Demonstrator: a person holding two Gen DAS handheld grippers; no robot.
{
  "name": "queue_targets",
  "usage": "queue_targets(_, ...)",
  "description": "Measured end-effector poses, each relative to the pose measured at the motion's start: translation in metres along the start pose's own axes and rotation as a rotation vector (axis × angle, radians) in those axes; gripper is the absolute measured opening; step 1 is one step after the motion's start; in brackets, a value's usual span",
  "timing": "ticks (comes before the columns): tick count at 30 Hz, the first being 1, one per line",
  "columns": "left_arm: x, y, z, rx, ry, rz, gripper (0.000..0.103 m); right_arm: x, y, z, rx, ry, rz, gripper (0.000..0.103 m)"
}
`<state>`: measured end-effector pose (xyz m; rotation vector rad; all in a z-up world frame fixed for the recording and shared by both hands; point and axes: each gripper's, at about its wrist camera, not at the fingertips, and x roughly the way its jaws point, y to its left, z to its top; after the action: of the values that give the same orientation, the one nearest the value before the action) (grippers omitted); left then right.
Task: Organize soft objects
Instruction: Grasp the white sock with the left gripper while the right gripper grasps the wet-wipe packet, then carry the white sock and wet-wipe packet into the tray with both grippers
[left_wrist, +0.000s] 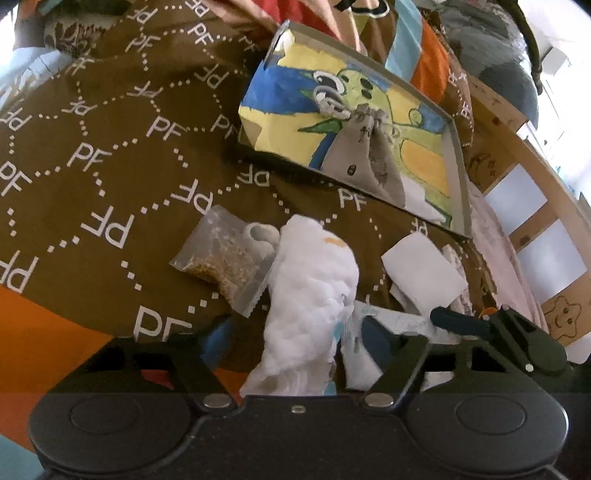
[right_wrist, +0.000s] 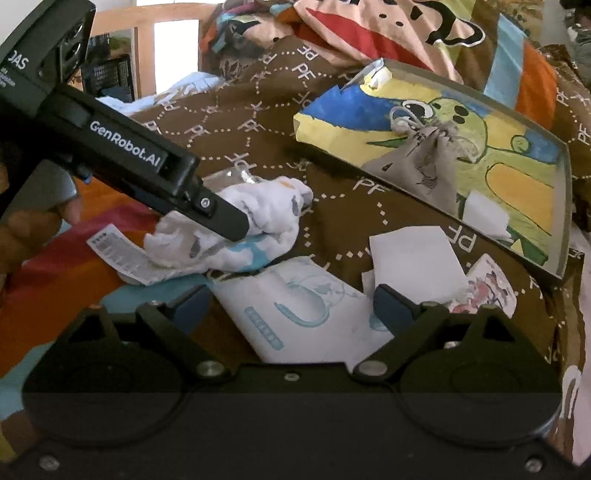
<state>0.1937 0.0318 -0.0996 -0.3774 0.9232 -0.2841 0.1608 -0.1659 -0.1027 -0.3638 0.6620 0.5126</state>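
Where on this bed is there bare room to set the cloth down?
Free: the brown PF-print blanket left of the painted tray and beyond the clear grain bag. Crowded: white cloth, white papers and printed pouch below the tray.

White crumpled cloth (left_wrist: 314, 295) on brown blanket (left_wrist: 110, 147) — grey drawstring pouch (right_wrist: 424, 166) in tray (right_wrist: 565, 206).

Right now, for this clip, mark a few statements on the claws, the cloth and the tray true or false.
1. The left claw straddles the white cloth. True.
2. The grey drawstring pouch lies on the brown bedspread. False: it lies in the painted tray.
3. The right claw is shut on a white card. False: it is open over a printed sheet.
4. A clear bag of grain lies beside the white cloth. True.
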Motion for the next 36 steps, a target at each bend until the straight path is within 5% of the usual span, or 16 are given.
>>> queue_targets(2, 0.003, 0.001, -0.001, -0.007, 0.017, 0.006, 0.051, 0.003, 0.0, 0.0, -0.003, 0.003, -0.021, 0.09)
queue_targets(13, 0.005, 0.003, -0.004, -0.027, 0.021, 0.004, 0.023, 0.015, -0.005, -0.004, 0.022, 0.04, 0.005, 0.073)
queue_targets(23, -0.009, -0.002, -0.011, -0.023, 0.015, -0.002, 0.019, 0.017, -0.012, -0.007, 0.064, 0.079, 0.021, 0.053)
queue_targets(31, -0.025, -0.008, -0.019, -0.011, -0.004, 0.009, 0.019, 0.007, -0.011, -0.009, 0.09, 0.067, 0.021, 0.022)
queue_targets(36, -0.034, -0.012, -0.023, 0.017, -0.024, 0.02, 0.019, -0.002, -0.006, -0.009, 0.094, 0.038, 0.016, 0.016)
